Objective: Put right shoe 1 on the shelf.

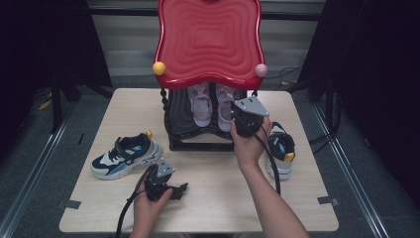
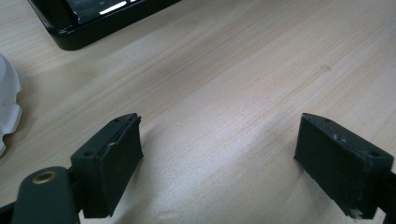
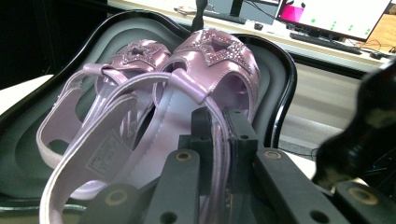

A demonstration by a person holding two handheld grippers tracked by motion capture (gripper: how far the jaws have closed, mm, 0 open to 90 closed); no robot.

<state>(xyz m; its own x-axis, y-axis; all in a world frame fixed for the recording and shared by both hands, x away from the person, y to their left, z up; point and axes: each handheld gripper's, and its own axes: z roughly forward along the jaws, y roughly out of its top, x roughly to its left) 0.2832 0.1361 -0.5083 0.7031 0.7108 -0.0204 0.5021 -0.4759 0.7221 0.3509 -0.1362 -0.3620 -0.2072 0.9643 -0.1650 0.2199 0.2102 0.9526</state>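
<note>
Left gripper (image 1: 174,191) lies low on the pale wooden table (image 1: 213,208), nearest the person, jaws standing wide with only bare tabletop between the two black pads (image 2: 116,163); nothing is held. Off the outer side of its left jaw, the left gripper view catches a white rounded sole edge (image 2: 7,109), apparently of the blue, white and black child's sneaker (image 1: 126,156), which lies apart from the jaws; ahead of the jaws sits the glossy black base (image 2: 79,23) of the shoe rack. Right gripper (image 1: 236,125) reaches further in, under the red wavy plastic top (image 1: 208,39) of the rack, and its jaws are pinched nearly together on the heel strap (image 3: 219,154) of the right-hand lilac patent sandal with the glittery star on the toe (image 3: 212,60). That sandal rests on the rack's dark curved shelf (image 3: 275,79), directly ahead of the jaws, touching its twin lilac sandal (image 3: 135,56), which lies on the left side of the jaws. A second blue and white sneaker (image 1: 282,148) lies on the table on the outer side of the right hand (image 1: 250,146). Judgement: step in hand is handling the gripped sandal at the shelf, either seating it or drawing it out; I cannot tell which. Next move calls for a steady grip on the thin strap, which could slip, and clearance from the twin sandal and shelf rim.
</note>
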